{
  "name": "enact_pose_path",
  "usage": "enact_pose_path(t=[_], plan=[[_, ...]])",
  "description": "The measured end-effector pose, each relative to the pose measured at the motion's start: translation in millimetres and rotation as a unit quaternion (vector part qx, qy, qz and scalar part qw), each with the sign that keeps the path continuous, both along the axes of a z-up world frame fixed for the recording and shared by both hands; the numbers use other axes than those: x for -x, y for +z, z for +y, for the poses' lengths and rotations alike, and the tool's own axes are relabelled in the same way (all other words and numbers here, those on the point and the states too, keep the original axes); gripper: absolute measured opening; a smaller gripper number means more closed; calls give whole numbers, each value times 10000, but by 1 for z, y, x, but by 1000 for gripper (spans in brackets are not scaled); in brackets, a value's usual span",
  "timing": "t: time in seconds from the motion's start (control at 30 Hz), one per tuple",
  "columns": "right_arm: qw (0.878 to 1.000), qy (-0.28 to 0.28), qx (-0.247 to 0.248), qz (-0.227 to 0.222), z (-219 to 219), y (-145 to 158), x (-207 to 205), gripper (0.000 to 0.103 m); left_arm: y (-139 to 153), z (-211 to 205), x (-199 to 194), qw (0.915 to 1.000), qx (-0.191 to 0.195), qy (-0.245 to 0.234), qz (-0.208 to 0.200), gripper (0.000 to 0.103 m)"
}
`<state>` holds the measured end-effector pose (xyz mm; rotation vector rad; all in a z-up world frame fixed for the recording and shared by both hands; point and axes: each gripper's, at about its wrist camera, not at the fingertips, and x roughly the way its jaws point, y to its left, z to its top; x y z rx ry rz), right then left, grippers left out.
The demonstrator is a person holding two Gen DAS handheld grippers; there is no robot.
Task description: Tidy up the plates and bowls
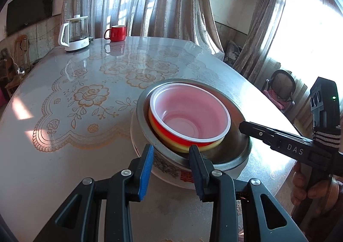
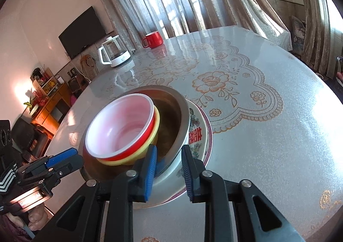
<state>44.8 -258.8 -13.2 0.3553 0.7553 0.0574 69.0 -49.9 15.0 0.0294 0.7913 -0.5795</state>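
Note:
A stack stands on the table: a red bowl with a white inside (image 1: 189,116) (image 2: 121,123) nested in a yellow bowl (image 1: 182,146) (image 2: 137,156), inside a steel bowl (image 1: 238,152) (image 2: 171,109), on a white flowered plate (image 1: 169,169) (image 2: 196,135). My left gripper (image 1: 171,154) is open, its fingers straddling the steel bowl's near rim. My right gripper (image 2: 169,152) is open, its fingers straddling the rims of the steel bowl and plate. The right gripper also shows in the left wrist view (image 1: 242,126), and the left gripper in the right wrist view (image 2: 75,154).
A glass kettle with a white base (image 1: 75,33) (image 2: 114,53) and a red mug (image 1: 116,33) (image 2: 153,39) stand at the table's far end. The table (image 1: 75,113) (image 2: 268,145) has a glossy floral cover. A chair (image 1: 280,90) stands to the right.

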Motion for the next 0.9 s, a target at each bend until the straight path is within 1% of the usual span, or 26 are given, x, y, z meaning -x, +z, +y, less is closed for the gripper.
enact_pose_path(t=[0.2, 0.23, 0.3, 0.33, 0.37, 0.47, 0.53, 0.63, 0.7, 0.73, 0.77, 0.9], plan=[[10000, -7, -73, 29, 1, -1, 1, 27, 3, 4, 3, 9998, -67, 197, -81, 43], [10000, -25, -59, 32, 1, 0, 2, 28, 4, 5, 4, 9996, -94, 264, -107, 46], [10000, -88, 34, -18, 2, 2, 5, 29, 7, 9, 6, 9989, -140, 416, -190, 49], [9999, -109, 50, -48, 3, 4, 7, 30, 8, 10, 8, 9984, -169, 496, -231, 51], [9998, -147, 69, -87, 2, 7, 9, 32, 10, 12, 9, 9975, -225, 604, -275, 55], [9985, -390, 332, -202, 5, 16, 16, 36, 13, 16, 14, 9937, -378, 963, -427, 66], [9970, -563, 469, -259, 7, 20, 21, 38, 13, 18, 17, 9905, -492, 1175, -520, 68], [9940, -757, 705, -345, 16, 25, 30, 40, 13, 20, 22, 9875, -557, 1347, -604, 77], [9931, -767, 797, -376, 25, 26, 35, 40, 13, 21, 28, 9859, -575, 1418, -674, 78], [9923, -777, 878, -397, 31, 26, 37, 41, 13, 21, 31, 9852, -586, 1454, -697, 80], [9916, -776, 948, -414, 35, 27, 38, 41, 13, 22, 34, 9843, -605, 1495, -722, 85], [9908, -807, 996, -432, 48, 26, 42, 42, 14, 23, 41, 9818, -579, 1640, -758, 89]])
